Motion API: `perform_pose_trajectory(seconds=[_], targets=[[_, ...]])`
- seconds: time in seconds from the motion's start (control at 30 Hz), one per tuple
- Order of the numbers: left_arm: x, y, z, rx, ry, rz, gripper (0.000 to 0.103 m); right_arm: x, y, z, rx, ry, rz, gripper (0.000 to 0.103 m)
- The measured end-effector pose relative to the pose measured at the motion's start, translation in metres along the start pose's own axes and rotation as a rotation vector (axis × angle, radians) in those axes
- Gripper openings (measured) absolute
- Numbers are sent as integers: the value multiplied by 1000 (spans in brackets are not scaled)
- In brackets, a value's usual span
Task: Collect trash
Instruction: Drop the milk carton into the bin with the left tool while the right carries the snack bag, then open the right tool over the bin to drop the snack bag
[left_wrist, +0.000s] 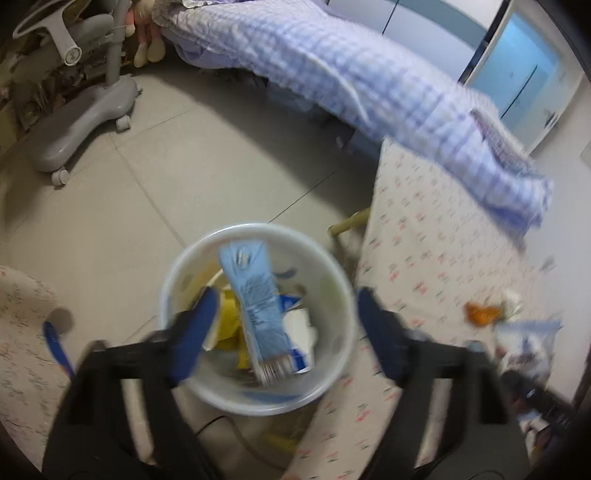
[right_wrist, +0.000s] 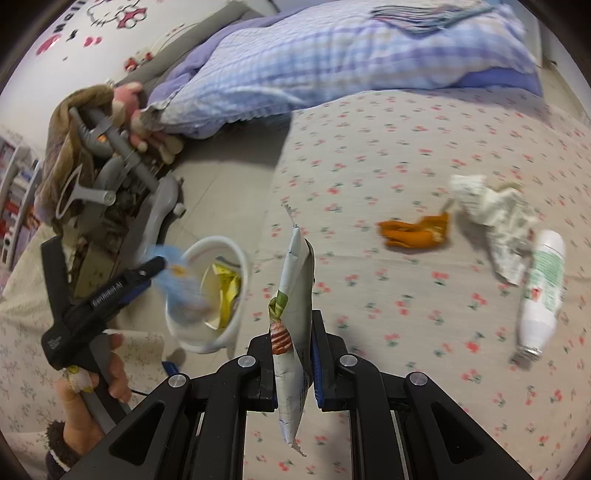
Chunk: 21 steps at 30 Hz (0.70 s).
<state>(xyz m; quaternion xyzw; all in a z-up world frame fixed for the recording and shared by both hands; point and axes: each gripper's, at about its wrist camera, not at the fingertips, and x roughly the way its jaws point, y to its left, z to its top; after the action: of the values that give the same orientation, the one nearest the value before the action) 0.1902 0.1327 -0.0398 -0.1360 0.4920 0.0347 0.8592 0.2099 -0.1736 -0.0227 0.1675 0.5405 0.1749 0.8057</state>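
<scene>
My left gripper (left_wrist: 284, 325) is open above a white trash bin (left_wrist: 184, 258). A light blue wrapper (left_wrist: 258, 314) lies free between the spread fingers, over the bin's yellow and white trash. My right gripper (right_wrist: 293, 365) is shut on a white snack pouch (right_wrist: 295, 288) held upright over the bed. The bin (right_wrist: 236, 258), the blurred blue wrapper (right_wrist: 177, 280) and the left gripper (right_wrist: 162, 264) show at left in the right wrist view. On the floral bed sheet (right_wrist: 406, 147) lie an orange wrapper (right_wrist: 417, 230), crumpled white paper (right_wrist: 495, 214) and a white bottle (right_wrist: 539, 291).
A blue checked duvet (right_wrist: 332, 55) covers the far part of the bed. A grey wheeled chair (left_wrist: 81, 122) stands on the tiled floor (left_wrist: 184, 166) beyond the bin. Orange wrapper (left_wrist: 480, 314) and a clear bag (left_wrist: 524, 343) lie on the bed at right.
</scene>
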Motion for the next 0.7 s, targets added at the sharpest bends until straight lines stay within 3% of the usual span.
perform_pose_trajectory(seconds=[0.13,0.23,0.4,0.7], targets=[[-6,11,-4,22,22,63,87,16,21,4,-41,18,19,14],[-12,26,-9,14,22,99,98,33,39,6,-69,40,37,14],[-24,47,-20,66,14,129,100,67,66,9,-94,86,79,14],[-30,86,-32,41,52,156,100,111,100,7,-141,132,135,16]])
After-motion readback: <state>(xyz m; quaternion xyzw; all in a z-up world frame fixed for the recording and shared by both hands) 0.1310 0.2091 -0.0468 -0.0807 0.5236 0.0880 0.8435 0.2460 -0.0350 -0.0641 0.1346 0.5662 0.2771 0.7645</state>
